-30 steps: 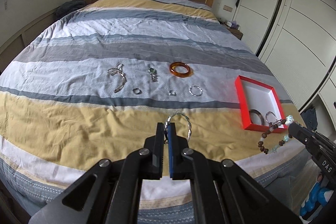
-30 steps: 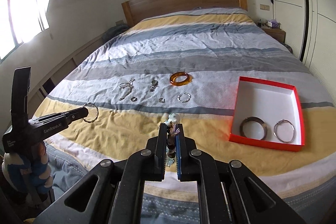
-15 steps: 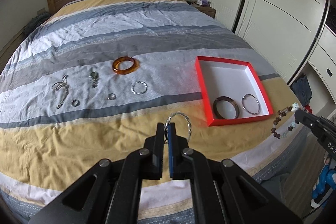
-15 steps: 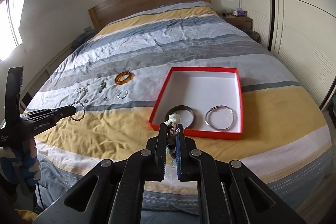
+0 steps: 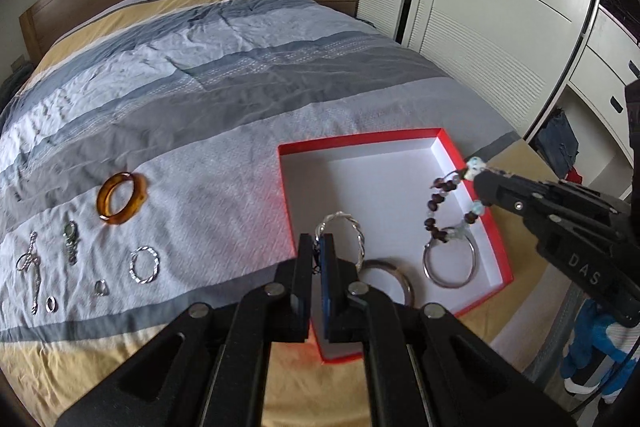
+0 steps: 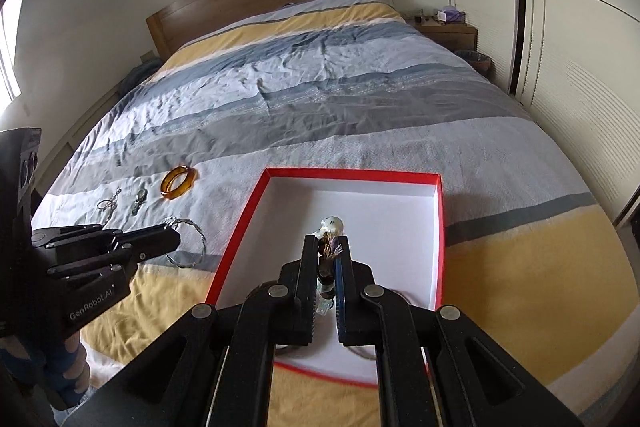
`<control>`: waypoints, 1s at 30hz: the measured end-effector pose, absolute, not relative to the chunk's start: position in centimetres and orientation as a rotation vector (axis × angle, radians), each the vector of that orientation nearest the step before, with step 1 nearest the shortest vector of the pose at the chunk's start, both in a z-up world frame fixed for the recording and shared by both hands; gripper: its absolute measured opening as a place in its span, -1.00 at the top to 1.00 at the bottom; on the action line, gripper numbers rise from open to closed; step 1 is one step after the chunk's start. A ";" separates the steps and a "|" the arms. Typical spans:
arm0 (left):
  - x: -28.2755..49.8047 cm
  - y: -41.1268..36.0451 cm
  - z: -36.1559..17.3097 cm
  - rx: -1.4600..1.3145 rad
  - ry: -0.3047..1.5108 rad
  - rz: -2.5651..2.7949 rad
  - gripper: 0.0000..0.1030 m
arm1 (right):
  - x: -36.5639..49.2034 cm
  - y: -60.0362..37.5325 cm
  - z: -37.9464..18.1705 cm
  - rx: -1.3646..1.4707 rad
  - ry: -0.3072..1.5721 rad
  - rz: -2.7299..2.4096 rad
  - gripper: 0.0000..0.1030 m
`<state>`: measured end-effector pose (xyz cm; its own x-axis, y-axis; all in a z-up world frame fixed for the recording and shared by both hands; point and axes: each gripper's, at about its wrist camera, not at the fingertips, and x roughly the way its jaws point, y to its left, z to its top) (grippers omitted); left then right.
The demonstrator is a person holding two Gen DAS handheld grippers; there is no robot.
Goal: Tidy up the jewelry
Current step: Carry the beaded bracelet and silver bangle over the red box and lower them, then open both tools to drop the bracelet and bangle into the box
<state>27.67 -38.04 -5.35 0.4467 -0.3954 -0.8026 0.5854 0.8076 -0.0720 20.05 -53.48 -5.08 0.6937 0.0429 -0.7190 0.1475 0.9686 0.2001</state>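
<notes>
My left gripper (image 5: 317,239) is shut on a twisted silver bangle (image 5: 348,231) and holds it over the near left part of the red box (image 5: 400,137). From the right, my right gripper (image 5: 480,179) is shut on a beaded bracelet (image 5: 434,203) that dangles above the box. On the white floor of the box lie a dark bangle (image 5: 400,273) and a plain silver bangle (image 5: 450,263). In the right wrist view the right gripper (image 6: 327,241) pinches the bracelet (image 6: 330,227) over the box (image 6: 352,173), with the left gripper (image 6: 174,233) and its bangle (image 6: 188,243) at the left.
Left of the box on the striped bedspread lie an amber bangle (image 5: 120,199), a silver ring bangle (image 5: 144,264), two small rings (image 5: 101,287), a pendant (image 5: 71,243) and a chain (image 5: 30,263). White wardrobe doors (image 5: 500,27) stand close to the bed's right edge.
Both grippers have swung right and slightly down, from beside the row of jewellery to over the red box, each carrying its piece. The box now sits right under them.
</notes>
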 end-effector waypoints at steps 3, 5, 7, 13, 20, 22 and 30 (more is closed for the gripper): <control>29.3 -40.1 -7.2 0.232 0.949 -0.626 0.94 | 22.6 -54.7 -6.8 0.251 0.822 -0.069 0.85; 30.3 -41.0 -8.7 0.238 0.968 -0.623 0.94 | 23.8 -55.6 -8.1 0.253 0.841 -0.083 0.85; 31.0 -41.6 -10.1 0.245 0.987 -0.616 0.94 | 24.6 -56.6 -9.6 0.254 0.864 -0.106 0.85; 32.0 -42.1 -13.7 0.259 1.035 -0.596 0.94 | 25.4 -58.3 -12.8 0.255 0.909 -0.145 0.85; 31.8 -42.3 -14.3 0.265 1.023 -0.578 0.89 | 25.2 -58.4 -13.9 0.241 0.920 -0.158 0.83; 31.8 -42.3 -14.2 0.258 1.032 -0.577 0.89 | 25.1 -58.3 -13.8 0.222 0.922 -0.168 0.76; 31.0 -41.4 -12.4 0.216 1.053 -0.585 0.48 | 23.0 -57.9 -11.6 0.197 0.903 -0.204 0.57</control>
